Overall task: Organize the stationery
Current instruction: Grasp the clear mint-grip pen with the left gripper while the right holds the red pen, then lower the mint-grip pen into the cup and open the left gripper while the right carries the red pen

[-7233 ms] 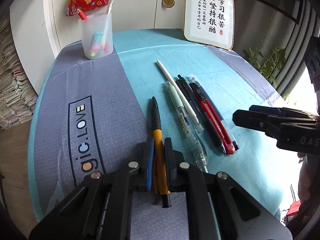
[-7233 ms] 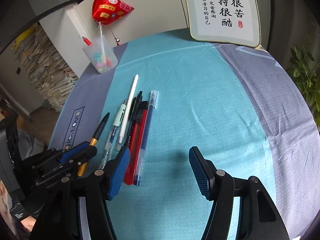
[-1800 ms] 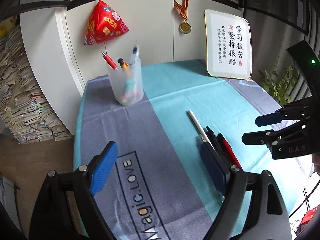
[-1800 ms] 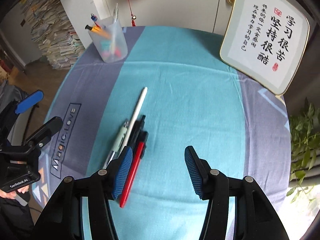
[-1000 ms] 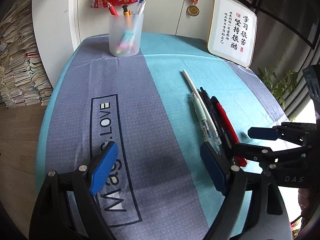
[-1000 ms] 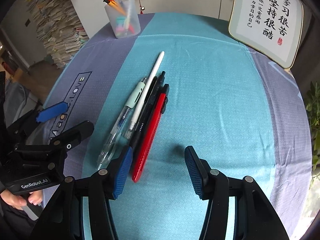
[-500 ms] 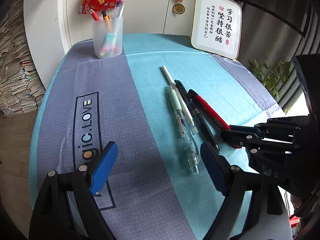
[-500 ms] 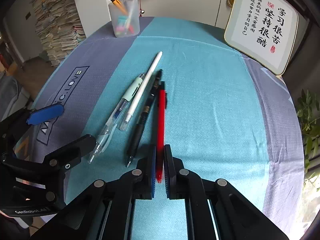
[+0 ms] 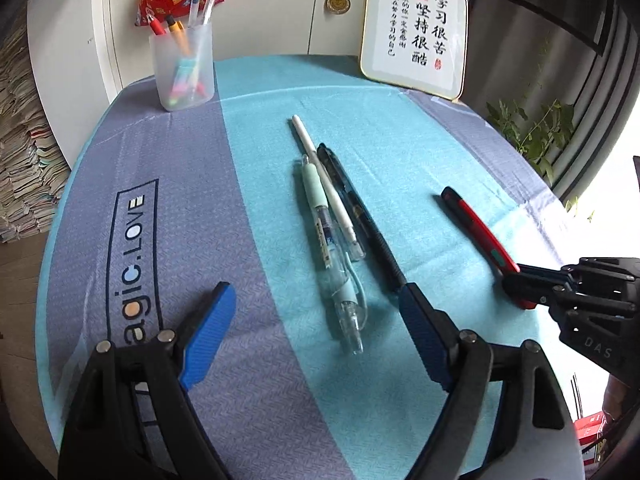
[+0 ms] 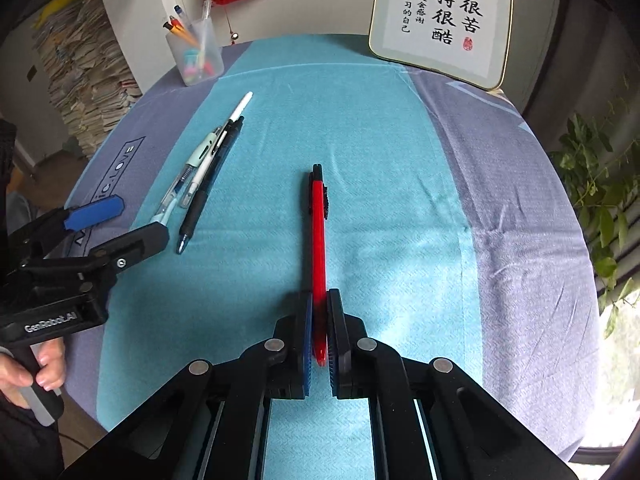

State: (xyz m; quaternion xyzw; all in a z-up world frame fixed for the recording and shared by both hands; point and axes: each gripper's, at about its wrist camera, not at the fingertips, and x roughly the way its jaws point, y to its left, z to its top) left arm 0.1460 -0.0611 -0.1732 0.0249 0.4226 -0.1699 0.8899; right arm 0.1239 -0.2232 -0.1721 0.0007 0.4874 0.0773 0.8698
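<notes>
a round table (image 10: 520, 184) draped in a teal and grey cloth (image 9: 180, 184) fills both views. a framed calligraphy board (image 10: 440, 16) leans at its far edge, and a frosted pen cup (image 9: 182, 68) stands at the far left, holding several pens. my right gripper (image 10: 319, 320) is clenched on the near end of a red utility knife (image 10: 318, 232), its length pointing away over the teal band. my left gripper (image 9: 316, 332) hangs released above three pens lying side by side: mint-clip pen (image 9: 326, 232), white pen (image 9: 326, 184), black pen (image 9: 360, 216).
</notes>
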